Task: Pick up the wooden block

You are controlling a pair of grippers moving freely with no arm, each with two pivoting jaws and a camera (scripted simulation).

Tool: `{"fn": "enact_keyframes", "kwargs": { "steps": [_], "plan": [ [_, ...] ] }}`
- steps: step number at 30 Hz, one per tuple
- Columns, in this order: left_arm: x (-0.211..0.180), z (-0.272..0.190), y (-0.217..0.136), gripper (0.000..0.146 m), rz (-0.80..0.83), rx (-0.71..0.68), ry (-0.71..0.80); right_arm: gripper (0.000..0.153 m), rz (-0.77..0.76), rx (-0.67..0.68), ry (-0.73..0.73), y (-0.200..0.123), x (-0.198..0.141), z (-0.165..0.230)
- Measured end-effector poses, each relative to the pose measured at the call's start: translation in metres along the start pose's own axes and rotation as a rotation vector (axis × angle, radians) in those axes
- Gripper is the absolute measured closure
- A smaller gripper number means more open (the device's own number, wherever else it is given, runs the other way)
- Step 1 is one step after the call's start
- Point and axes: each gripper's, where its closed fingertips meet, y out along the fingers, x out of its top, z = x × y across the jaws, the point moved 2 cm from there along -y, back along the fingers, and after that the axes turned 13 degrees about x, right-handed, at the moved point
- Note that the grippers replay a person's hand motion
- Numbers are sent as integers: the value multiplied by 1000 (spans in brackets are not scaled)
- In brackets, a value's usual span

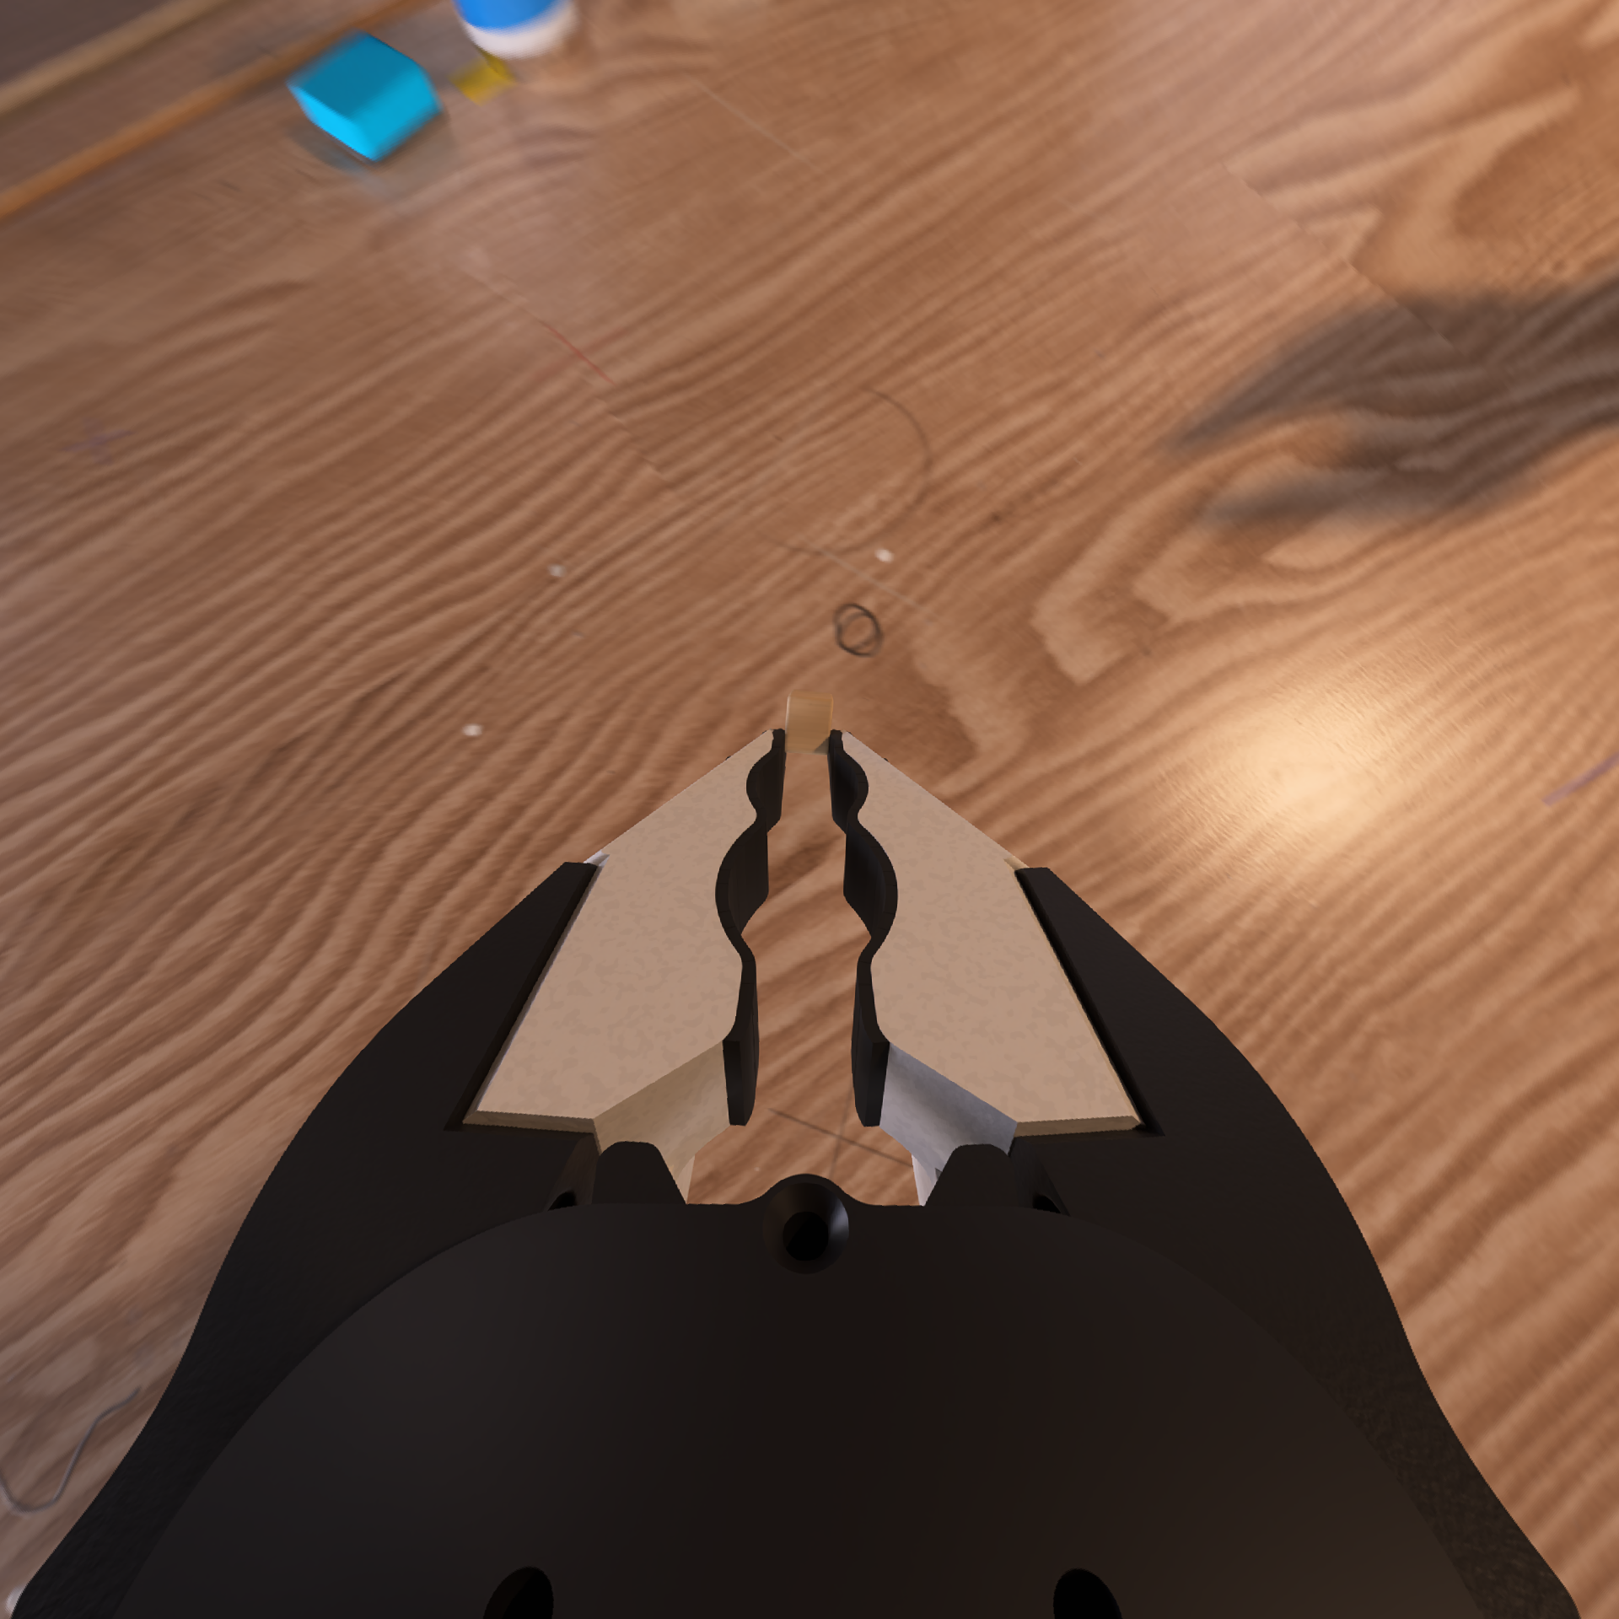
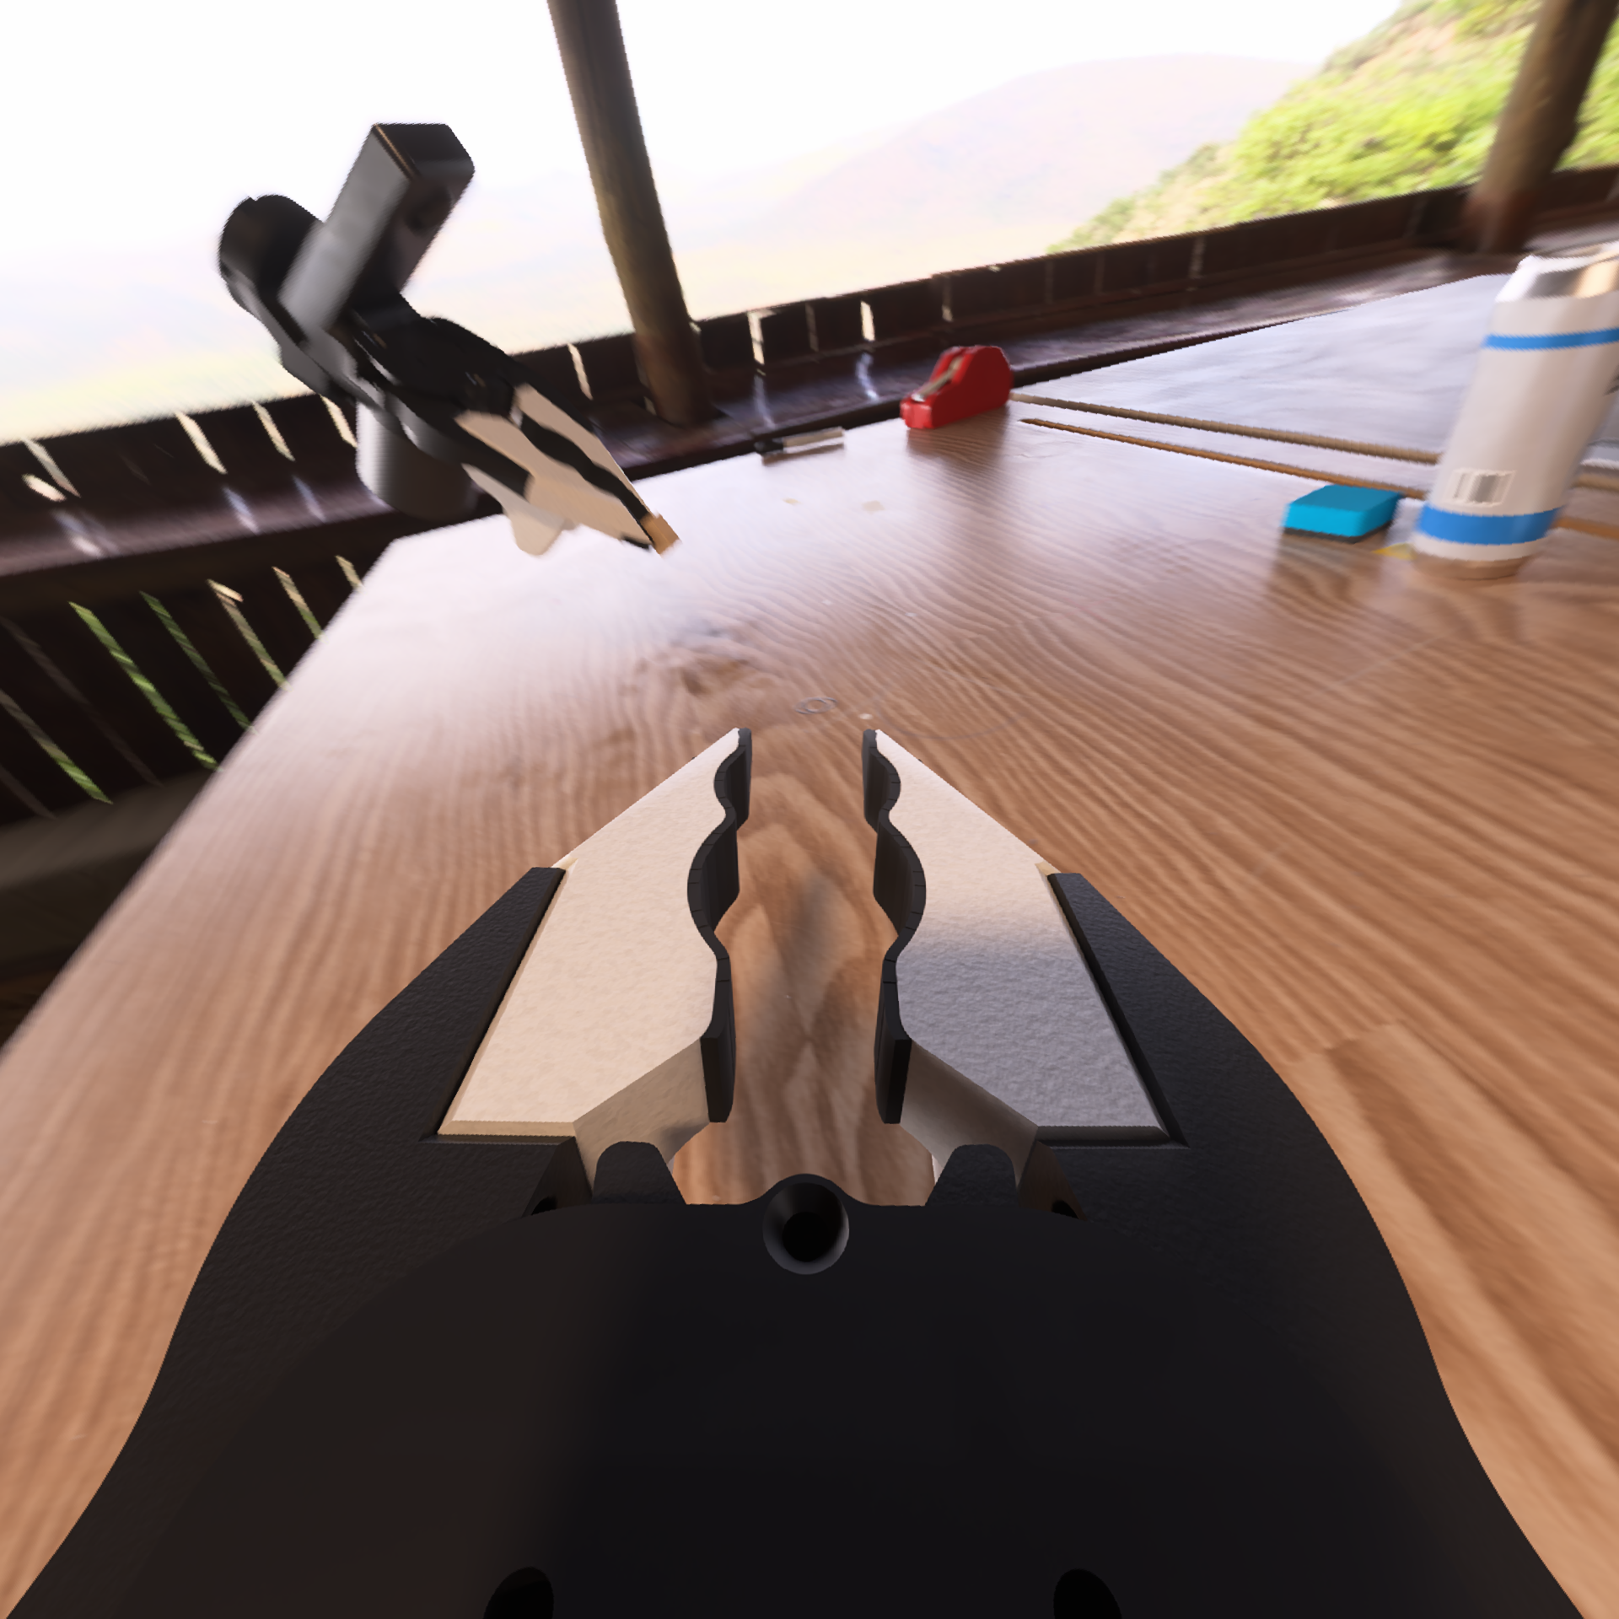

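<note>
A small pale wooden block (image 1: 808, 720) is pinched between the tips of my left gripper (image 1: 806, 741), which holds it in the air above the wooden table (image 1: 438, 526). In the right wrist view the left gripper (image 2: 653, 533) hovers over the table's far left part with the block (image 2: 664, 531) at its tip. My right gripper (image 2: 806, 745) is open and empty, low over the table (image 2: 1226, 876), well apart from the block.
A blue eraser-like block (image 1: 366, 95) (image 2: 1342, 512) and a white bottle with blue bands (image 1: 517, 22) (image 2: 1511, 420) stand far off. A red tape dispenser (image 2: 957, 385) sits at the table's far edge. A dark railing (image 2: 175, 526) runs past the left edge.
</note>
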Motion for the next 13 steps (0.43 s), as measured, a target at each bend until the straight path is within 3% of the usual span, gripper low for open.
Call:
{"fn": "enact_keyframes", "kwargs": {
  "steps": [8, 13],
  "plan": [
    [4, 38, -10, 137, -112, 186, -48, 90, 176, -183, -265, 6, -6, -3],
    [0, 49, -7, 137, -154, 199, -65, 86, 196, -199, -284, 7, -9, -4]
  ]
}}
